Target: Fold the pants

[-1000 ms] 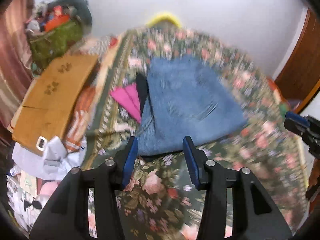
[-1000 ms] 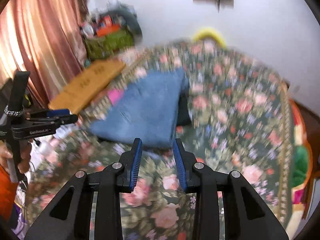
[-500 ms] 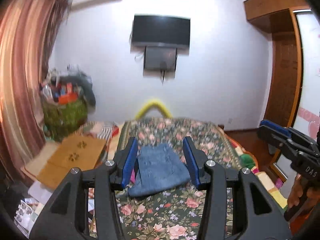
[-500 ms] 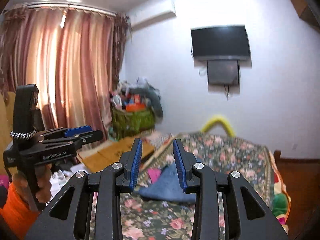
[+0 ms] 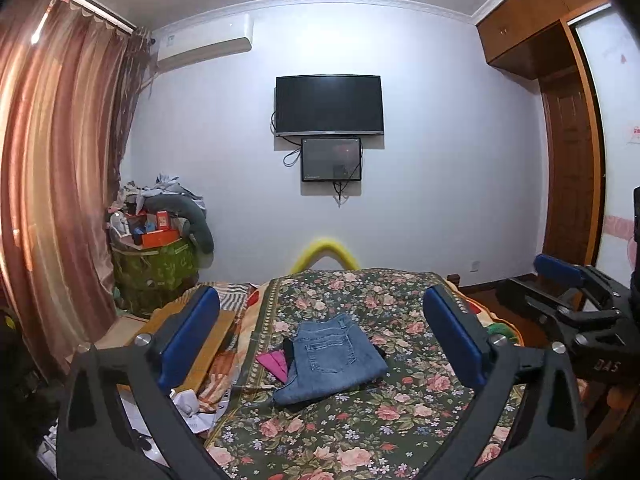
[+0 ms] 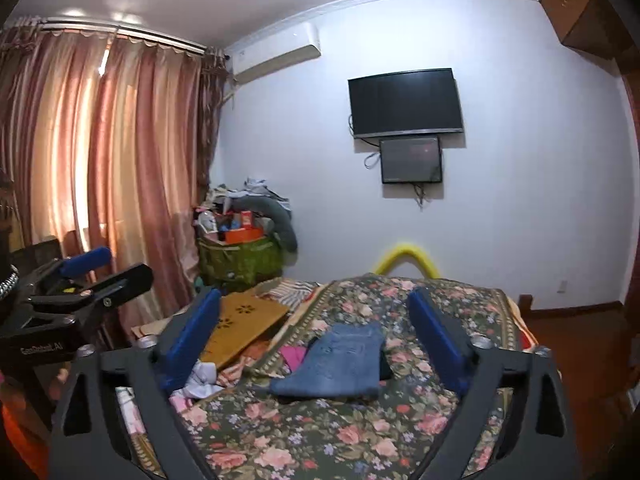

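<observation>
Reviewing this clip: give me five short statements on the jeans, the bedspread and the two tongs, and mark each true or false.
1. The jeans lie folded on the floral bedspread. True.
2. The left tongs grip the jeans. False: the jaws are opening, with nothing between them, and the jeans lie farther off on the bed.
3. A pink garment peeks out beside the jeans. True.
4. The right tongs hold the pink garment. False: their jaws are also opening and hold nothing.
5. The jeans hang over the edge of the bed. False: they lie wholly on the bedspread.
</observation>
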A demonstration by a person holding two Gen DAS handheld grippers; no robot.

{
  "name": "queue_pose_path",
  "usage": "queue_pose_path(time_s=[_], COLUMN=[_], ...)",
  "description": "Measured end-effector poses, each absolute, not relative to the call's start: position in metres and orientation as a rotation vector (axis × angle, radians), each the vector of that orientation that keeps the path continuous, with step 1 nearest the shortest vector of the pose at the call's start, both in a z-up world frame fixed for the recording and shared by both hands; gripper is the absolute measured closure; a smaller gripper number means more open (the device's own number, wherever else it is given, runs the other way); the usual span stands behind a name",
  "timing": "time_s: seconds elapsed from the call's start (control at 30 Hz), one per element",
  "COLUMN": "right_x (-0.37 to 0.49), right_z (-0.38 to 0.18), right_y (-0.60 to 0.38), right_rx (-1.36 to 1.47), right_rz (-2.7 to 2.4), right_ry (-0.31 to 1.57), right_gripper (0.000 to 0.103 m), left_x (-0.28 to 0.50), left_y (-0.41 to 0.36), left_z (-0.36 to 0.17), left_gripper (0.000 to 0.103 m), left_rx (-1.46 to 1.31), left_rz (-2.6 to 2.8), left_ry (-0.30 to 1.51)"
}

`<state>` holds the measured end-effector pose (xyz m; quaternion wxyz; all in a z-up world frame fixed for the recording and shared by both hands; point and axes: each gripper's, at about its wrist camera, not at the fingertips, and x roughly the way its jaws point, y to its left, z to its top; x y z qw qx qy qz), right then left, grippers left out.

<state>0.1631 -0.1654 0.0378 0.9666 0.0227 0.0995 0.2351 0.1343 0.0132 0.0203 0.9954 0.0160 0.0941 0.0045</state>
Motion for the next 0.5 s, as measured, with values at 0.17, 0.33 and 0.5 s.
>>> queue_pose_path(time_s=[0.17, 0.33, 0.5], right_x=[0.1580, 0.1550, 0.1541], right_z=[0.0366, 0.0374, 0.0330], right_y=[-0.1706, -0.1716, -0.1692], right_rx=[0.048, 0.036, 0.028], right_rz=[0.468, 0.462, 0.457], right_ry=[0.205, 0.204, 0.212], right_gripper=[0.000, 0.000, 0.000], left_x=[0.1351, 0.1352, 0.1376], left_y=[0.0173, 0.0189, 0.0204], left_z=[0.0170, 0.0134, 0.0111], left_gripper=[0.000, 0.000, 0.000], left_rx=[0.007, -0.003, -0.010], left_rz=[-0.002, 0.000, -0.003], left_ry=[0.207, 0.213, 0.221])
